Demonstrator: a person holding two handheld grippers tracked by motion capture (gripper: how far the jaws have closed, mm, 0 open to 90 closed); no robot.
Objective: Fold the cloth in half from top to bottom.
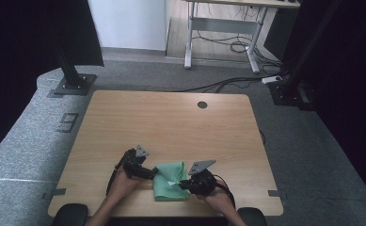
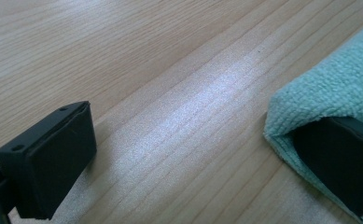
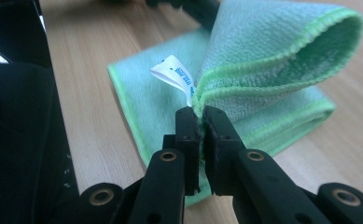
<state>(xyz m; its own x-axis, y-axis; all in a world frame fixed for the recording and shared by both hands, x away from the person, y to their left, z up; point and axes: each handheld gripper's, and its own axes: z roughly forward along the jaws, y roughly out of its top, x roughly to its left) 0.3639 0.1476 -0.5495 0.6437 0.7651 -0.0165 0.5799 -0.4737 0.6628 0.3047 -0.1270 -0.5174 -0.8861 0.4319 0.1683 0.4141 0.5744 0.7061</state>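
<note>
Now the right hand-held gripper [image 3: 201, 116] pinches the cloth [image 3: 272, 51] hem thinly; any tug at twelve o'clock could slip it free.

Dim high view with dark corners; a pale sheen (soft glare) on the table [image 2: 202, 107] close up.

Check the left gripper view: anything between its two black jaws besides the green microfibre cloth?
No. Bare wooden table fills the gap in the left gripper view; one jaw is tucked inside a fold of the green microfibre cloth.
</note>
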